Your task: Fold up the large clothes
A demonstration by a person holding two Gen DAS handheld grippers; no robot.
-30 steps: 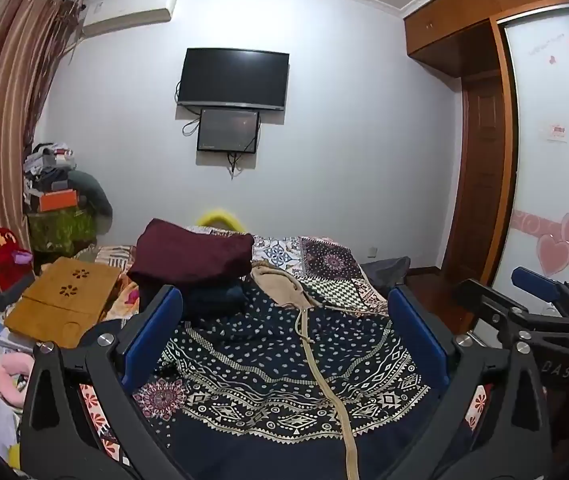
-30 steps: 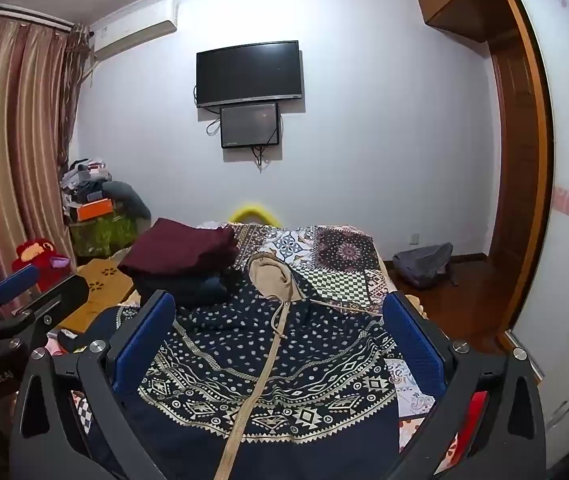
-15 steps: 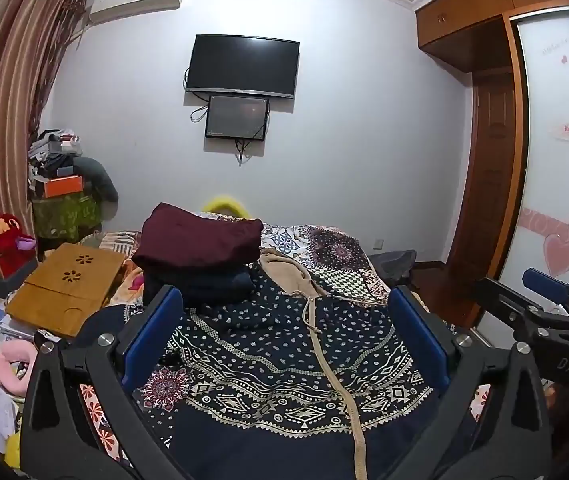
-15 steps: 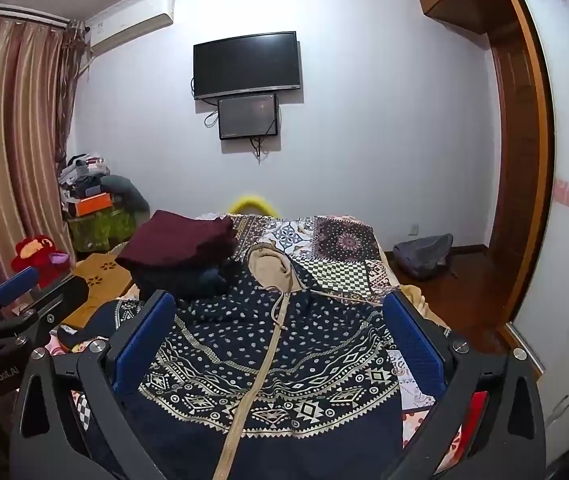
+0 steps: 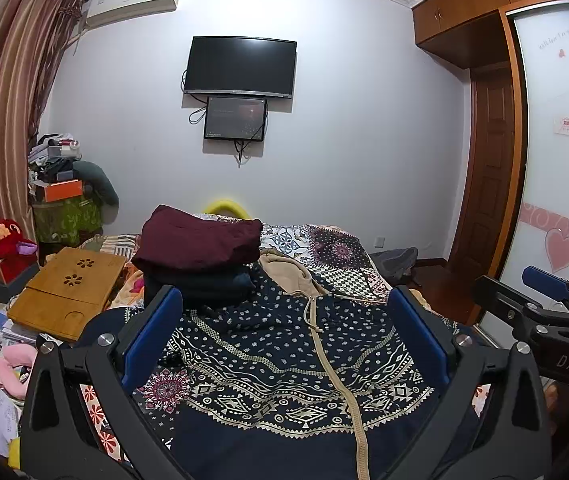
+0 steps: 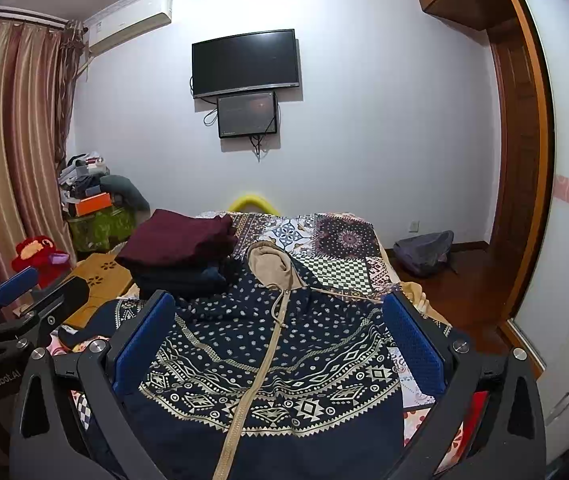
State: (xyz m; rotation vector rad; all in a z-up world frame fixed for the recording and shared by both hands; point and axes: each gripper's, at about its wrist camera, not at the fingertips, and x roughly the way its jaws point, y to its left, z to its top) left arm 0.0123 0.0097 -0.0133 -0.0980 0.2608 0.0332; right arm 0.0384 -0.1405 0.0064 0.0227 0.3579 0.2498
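Left tongs and right tongs both gape wide, empty, above navy patterned zip hoodie spread flat on bed.

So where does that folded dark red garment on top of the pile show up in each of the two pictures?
Left wrist view: the folded dark red garment sits left of centre, beyond the left gripper's fingers.
Right wrist view: it lies further left, at mid-height.
Shared landmark: the black wall-mounted television hangs above and to its right in both.
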